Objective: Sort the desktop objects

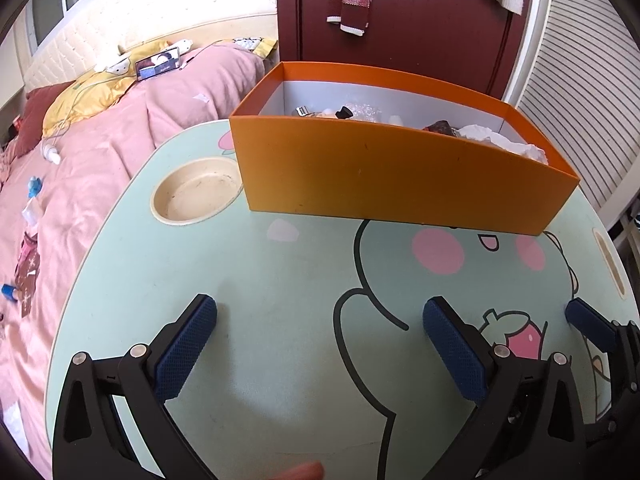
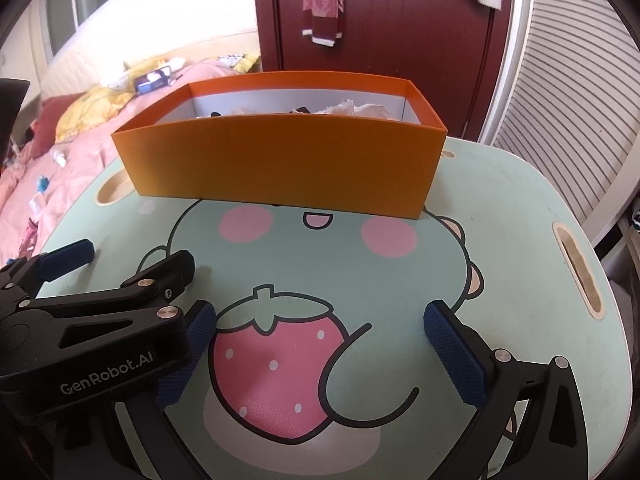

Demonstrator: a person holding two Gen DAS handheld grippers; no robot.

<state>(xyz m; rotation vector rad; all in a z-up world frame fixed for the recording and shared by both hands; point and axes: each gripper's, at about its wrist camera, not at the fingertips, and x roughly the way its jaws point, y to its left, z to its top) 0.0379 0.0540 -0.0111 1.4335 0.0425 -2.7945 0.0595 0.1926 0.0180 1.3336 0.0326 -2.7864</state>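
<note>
On the far half of the green cartoon table [image 1: 280, 360] sits the orange box [image 1: 400, 176], long axis left to right, small items already inside. Near it, both empty, left gripper [image 1: 320, 344] and right gripper [image 2: 320, 344] stand spread wide, the right somewhat nearer.

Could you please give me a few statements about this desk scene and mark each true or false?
1. The orange box stands on the table. True.
2. The left hand-held gripper is shut on a cup. False: its jaws stand wide open with nothing between them.
3. The box is empty. False: crumpled paper and small items lie inside.
4. The right hand-held gripper is open over the strawberry print. True.
5. The round recess in the table holds a bottle. False: nothing is in it.
</note>
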